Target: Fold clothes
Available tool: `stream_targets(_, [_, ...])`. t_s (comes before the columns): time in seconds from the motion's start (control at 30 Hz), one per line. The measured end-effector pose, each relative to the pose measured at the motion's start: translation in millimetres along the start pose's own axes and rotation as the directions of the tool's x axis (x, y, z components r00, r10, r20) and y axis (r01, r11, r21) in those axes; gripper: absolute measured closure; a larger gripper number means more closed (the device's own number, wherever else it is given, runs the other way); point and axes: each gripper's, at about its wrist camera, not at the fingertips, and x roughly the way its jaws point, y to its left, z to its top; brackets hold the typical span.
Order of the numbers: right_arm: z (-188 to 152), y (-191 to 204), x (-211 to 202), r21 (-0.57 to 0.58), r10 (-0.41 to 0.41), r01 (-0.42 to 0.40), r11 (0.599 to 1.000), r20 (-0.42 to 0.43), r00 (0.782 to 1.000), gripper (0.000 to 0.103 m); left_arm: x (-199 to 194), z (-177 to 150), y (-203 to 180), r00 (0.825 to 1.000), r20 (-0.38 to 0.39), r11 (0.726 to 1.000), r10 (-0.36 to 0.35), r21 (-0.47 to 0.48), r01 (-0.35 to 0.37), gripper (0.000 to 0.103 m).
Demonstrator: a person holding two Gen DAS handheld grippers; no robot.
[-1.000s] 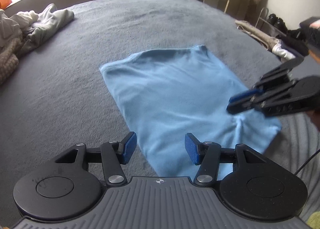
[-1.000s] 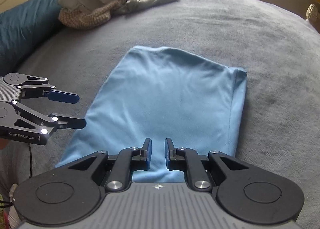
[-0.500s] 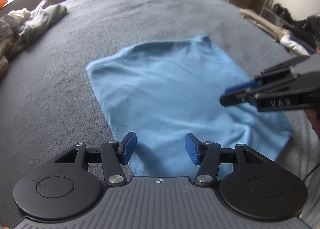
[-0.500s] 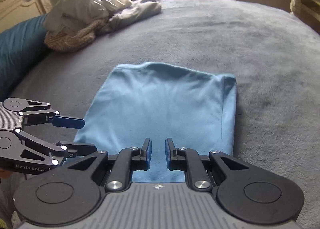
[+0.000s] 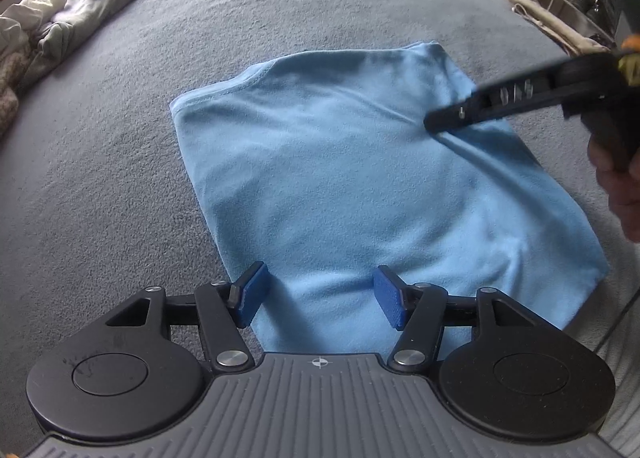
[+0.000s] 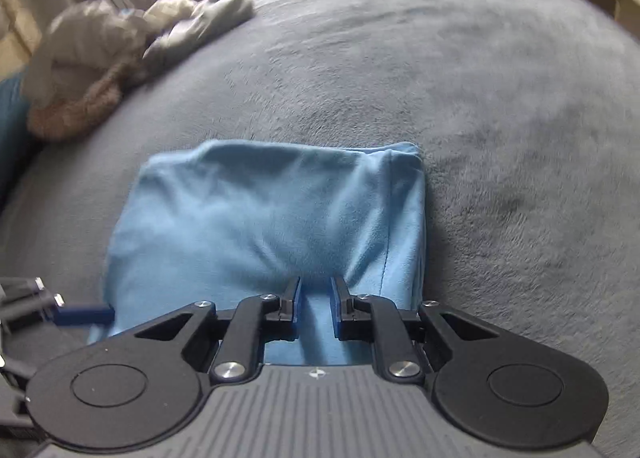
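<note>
Your left tool [image 5: 318, 296] is opening, nothing between the pads. Right tool [image 6: 315, 306]: narrow gap over the blue garment [image 5: 360, 186]; pinch unclear, tip blurred.

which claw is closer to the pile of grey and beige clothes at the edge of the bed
Left. The left claw, jaws opening, hangs over the light blue folded garment's near edge on the side towards the pile of grey and beige clothes; the right claw is at the garment's opposite side.
</note>
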Motion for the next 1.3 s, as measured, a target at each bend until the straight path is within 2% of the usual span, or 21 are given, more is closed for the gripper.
stream_targets(0.1, [9,-2,-5,0.042,0.034,-0.035,0.998,0.034,0.999,0.087,0,0,1,1.0,-0.005,1.0,0.002,-0.01,-0.002,0.044])
stream_targets(0.27, [16,-3,13,0.048,-0.008,0.007,0.999,0.021,1.0,0.087,1,-1,-1,1.0,-0.006,1.0,0.007,-0.009,-0.007,0.043])
stream_targets(0.43, [16,-15,18,0.133,0.021,-0.022,0.991,0.014,1.0,0.087,1,-1,0,1.0,-0.009,1.0,0.007,-0.01,-0.008,0.043])
stream_targets(0.6, [26,-12,12,0.156,0.04,-0.046,0.987,0.042,0.998,0.086,0,-1,1,1.0,-0.009,1.0,0.007,-0.009,-0.007,0.042])
stream_targets(0.73, [33,-23,21,0.217,0.033,-0.041,0.975,0.043,0.999,0.086,-1,-3,0,1.0,-0.003,1.0,0.004,0.001,-0.004,0.042])
stream_targets(0.87, [32,-44,28,0.364,0.083,-0.097,0.926,0.055,0.995,0.087,-1,-7,1,1.0,0.009,1.0,-0.007,0.002,0.007,0.042])
stream_targets(1.07, [33,-59,17,0.44,0.107,-0.153,0.885,0.128,0.986,0.085,-1,-10,4,0.999,0.024,1.0,-0.022,0.004,0.022,0.041])
stream_targets(1.3, [18,-80,0,0.523,0.134,-0.225,0.822,0.206,0.969,0.071,-2,-11,8,0.998,0.046,0.999,-0.046,-0.007,0.046,0.041])
